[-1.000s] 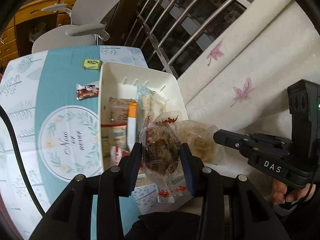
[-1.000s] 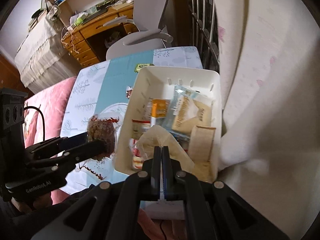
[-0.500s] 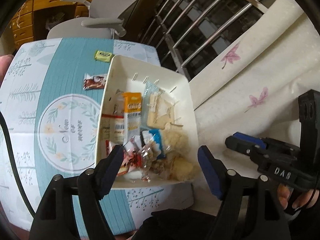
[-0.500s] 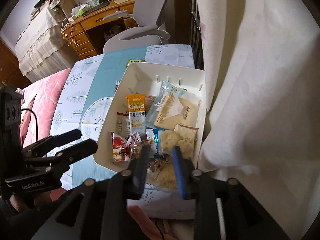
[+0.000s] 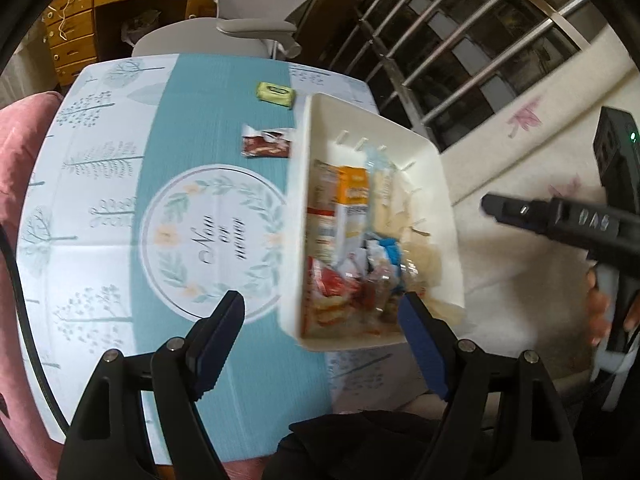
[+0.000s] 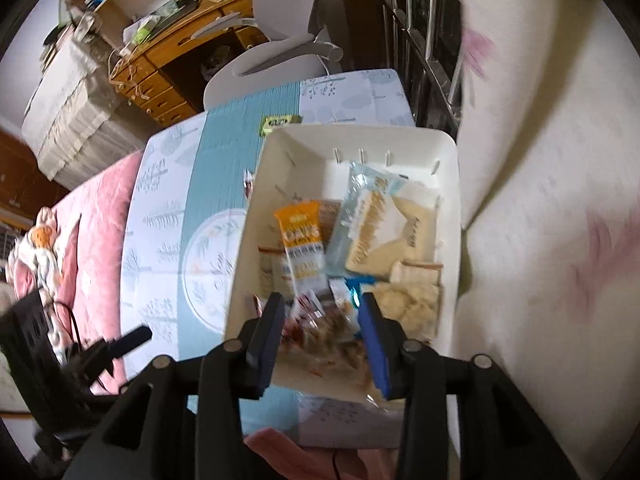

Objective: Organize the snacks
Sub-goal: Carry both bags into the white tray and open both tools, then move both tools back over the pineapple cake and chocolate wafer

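Observation:
A white bin (image 5: 444, 216) (image 6: 450, 184) on the table's right side holds several snack packets, among them an orange oat bar (image 5: 352, 190) (image 6: 298, 236), a pale blue cracker pack (image 6: 372, 220) and clear bags of brown pastries (image 6: 332, 328). A brown packet (image 5: 266, 144) and a green packet (image 5: 276, 92) (image 6: 278, 122) lie on the cloth beside the bin. My left gripper (image 5: 324, 340) is open and empty near the bin's near end. My right gripper (image 6: 322, 328) is open and empty above the same end; it also shows in the left wrist view (image 5: 560, 220).
The table carries a teal and white cloth (image 5: 120, 200) with a round leaf emblem. A grey office chair (image 5: 248, 20) and a wooden desk (image 6: 168, 64) stand beyond it. A white butterfly curtain (image 6: 540, 200) hangs on the right. A pink bedcover (image 6: 88, 216) lies left.
Both grippers let go of their pastry bags, which now lie in the bin's near end. Both opened wide; the left swung leftward and the right drew back a little.

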The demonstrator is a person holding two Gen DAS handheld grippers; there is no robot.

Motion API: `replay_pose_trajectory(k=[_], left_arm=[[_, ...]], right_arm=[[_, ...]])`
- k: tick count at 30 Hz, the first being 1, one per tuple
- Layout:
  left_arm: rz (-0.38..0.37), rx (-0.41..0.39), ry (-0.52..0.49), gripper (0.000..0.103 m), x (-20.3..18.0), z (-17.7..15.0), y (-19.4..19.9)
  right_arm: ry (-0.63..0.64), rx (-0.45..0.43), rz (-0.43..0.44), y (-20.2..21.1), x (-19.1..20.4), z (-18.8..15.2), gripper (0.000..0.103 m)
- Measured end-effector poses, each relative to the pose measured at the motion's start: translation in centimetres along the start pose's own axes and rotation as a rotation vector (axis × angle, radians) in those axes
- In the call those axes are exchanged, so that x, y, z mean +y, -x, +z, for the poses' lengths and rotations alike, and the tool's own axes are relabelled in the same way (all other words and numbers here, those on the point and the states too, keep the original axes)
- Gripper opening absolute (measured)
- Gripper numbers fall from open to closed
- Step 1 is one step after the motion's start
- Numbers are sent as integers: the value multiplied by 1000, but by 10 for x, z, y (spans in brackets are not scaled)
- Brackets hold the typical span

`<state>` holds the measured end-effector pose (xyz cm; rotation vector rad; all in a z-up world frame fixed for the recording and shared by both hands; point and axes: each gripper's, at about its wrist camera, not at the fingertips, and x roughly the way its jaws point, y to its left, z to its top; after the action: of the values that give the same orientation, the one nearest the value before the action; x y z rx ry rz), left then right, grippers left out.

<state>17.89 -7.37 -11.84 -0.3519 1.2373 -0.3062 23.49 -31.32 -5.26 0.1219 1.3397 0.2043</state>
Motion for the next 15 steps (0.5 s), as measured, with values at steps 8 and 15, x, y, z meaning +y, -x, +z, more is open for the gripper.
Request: replay_pose_trajectory(k=[8, 15], left_arm=[[0, 22, -78, 78, 49, 40, 2], [-22, 69, -290, 78, 68, 78, -13]], right_arm=[[-92, -29, 24, -1, 34, 52, 56], [-207, -29, 30, -17, 58, 107, 58]])
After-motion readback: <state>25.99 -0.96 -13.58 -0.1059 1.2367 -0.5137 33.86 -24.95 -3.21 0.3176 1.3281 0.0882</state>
